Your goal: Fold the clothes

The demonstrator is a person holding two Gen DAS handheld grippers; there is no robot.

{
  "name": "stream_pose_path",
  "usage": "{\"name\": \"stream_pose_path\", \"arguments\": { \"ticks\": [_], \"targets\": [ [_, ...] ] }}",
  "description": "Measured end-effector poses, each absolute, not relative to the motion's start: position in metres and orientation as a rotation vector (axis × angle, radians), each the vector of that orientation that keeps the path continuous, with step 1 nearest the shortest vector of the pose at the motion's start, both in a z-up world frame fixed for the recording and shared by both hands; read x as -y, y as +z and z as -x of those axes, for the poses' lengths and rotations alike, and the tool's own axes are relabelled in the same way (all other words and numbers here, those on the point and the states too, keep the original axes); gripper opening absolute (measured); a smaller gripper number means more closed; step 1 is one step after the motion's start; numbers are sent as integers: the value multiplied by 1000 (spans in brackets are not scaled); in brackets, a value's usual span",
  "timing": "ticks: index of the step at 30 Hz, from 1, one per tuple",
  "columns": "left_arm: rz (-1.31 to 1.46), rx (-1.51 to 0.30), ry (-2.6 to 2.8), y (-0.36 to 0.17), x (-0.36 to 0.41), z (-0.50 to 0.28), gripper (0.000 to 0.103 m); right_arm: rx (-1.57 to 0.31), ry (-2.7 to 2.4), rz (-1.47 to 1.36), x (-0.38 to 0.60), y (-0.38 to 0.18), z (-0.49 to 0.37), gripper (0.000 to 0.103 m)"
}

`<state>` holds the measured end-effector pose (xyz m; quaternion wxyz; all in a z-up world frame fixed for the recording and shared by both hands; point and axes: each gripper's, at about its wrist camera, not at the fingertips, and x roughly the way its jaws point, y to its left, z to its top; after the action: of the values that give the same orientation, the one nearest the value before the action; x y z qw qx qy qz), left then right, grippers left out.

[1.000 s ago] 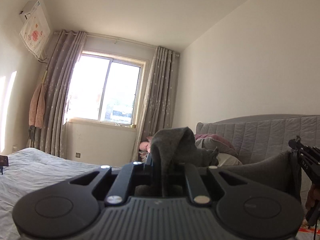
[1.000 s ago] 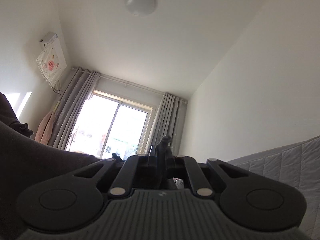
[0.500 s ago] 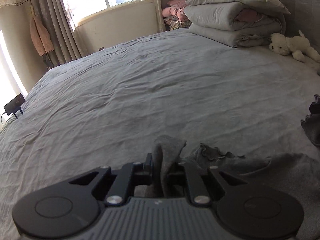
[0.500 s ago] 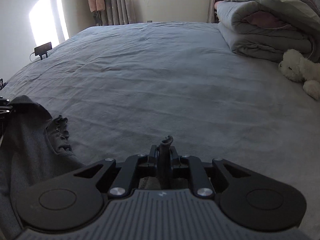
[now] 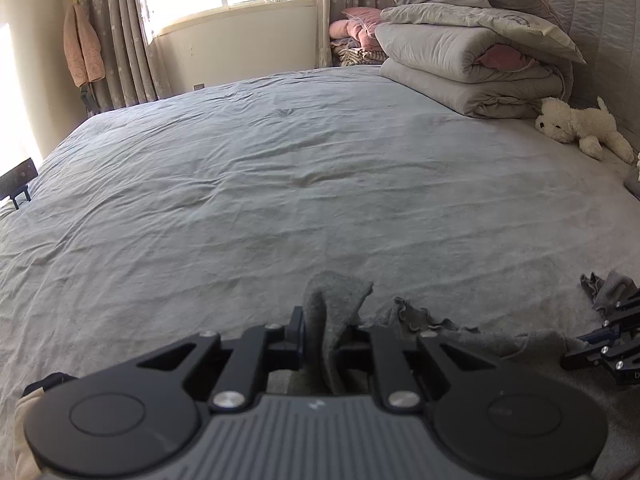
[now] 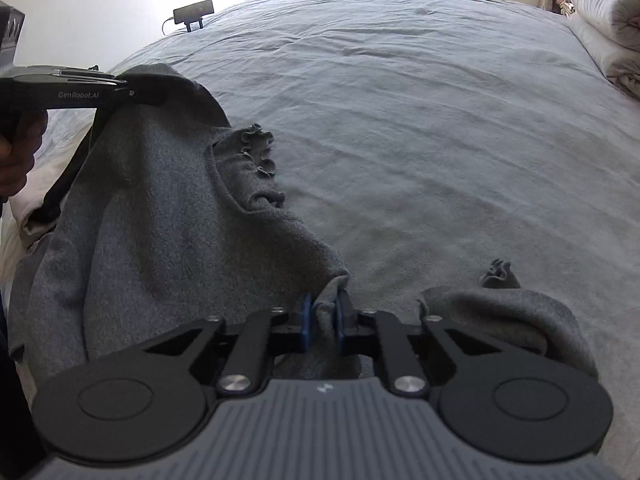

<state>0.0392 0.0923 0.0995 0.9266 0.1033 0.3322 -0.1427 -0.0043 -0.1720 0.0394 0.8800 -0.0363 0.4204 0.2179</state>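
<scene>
Standing by the bed, I see a dark grey knitted garment with a frilled neckline [image 6: 168, 216] stretched between two hand-held grippers at the near edge of the wide grey bedsheet [image 5: 280, 184]. On the left, the left gripper [image 5: 322, 334] has its jaws pressed nearly together on a bunched corner of the knit, which pokes up between the fingers. From the other camera that same tool shows as a black bar held in a hand [image 6: 18, 152] at the far left, the cloth draped down from its tip. Moving rightward, the fabric sags in a slack span, its frilled collar resting on the sheet. On the right, the right gripper [image 6: 322, 322] is closing, its blue pads [image 6: 306, 322] with a small fold of the same garment between them, and a loose sleeve [image 6: 500, 304] humps up just beside it on the right. The garment's long axis runs side to side between the two tools, with the open stretch of bed lying straight ahead of both. I'd judge that spreading it flat means carrying both held corners forward, away from the person, together. Far off to the right sit folded grey quilts [image 5: 472, 64] and a white plush toy [image 5: 580, 128], well clear.
</scene>
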Motion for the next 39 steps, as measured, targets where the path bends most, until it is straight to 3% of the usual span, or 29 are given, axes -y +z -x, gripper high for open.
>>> {"name": "stream_pose_path", "arguments": {
  "ticks": [4, 7, 11, 14, 16, 17, 20, 23, 28, 31, 33, 34, 37, 38, 39],
  "targets": [
    [-180, -638, -292, 108, -93, -35, 11, -726, 302, 202, 167, 61, 15, 6],
    [-104, -590, -367, 118, -92, -34, 12, -480, 46, 464, 165, 89, 28, 5],
    [-85, -546, -412, 123, -71, -42, 13, -227, -135, 575, 176, 121, 35, 5],
    [-84, -528, -388, 116, -58, -61, 17, -118, -233, 723, 168, 113, 22, 5],
    [-64, -562, -335, 104, -57, -77, 34, -229, -205, 756, 169, 82, -1, 5],
    [-81, -591, -298, 96, -58, -84, 39, -308, -173, 756, 171, 65, -13, 5],
    [-156, -666, -218, 72, -65, -100, 35, -520, -78, 694, 181, 27, -39, 6],
    [-119, -718, -222, 62, -75, -107, 28, -581, -34, 523, 197, 40, -47, 11],
    [-117, -704, -250, 64, -71, -102, 29, -656, -14, 244, 237, 66, -51, 33],
    [-124, -721, -262, 59, -67, -102, 35, -742, -15, 139, 260, 60, -57, 36],
    [-123, -738, -269, 54, -65, -103, 25, -798, -2, 64, 271, 53, -57, 36],
    [-120, -747, -271, 52, -64, -104, 2, -824, 14, 26, 274, 50, -54, 36],
    [-111, -759, -265, 49, -64, -106, 1, -875, 89, -9, 272, 40, -43, 36],
    [-108, -751, -260, 50, -65, -106, 1, -883, 108, 12, 268, 38, -43, 28],
    [-104, -740, -256, 52, -66, -106, 1, -874, 104, 51, 262, 38, -44, 5]
  ]
}}
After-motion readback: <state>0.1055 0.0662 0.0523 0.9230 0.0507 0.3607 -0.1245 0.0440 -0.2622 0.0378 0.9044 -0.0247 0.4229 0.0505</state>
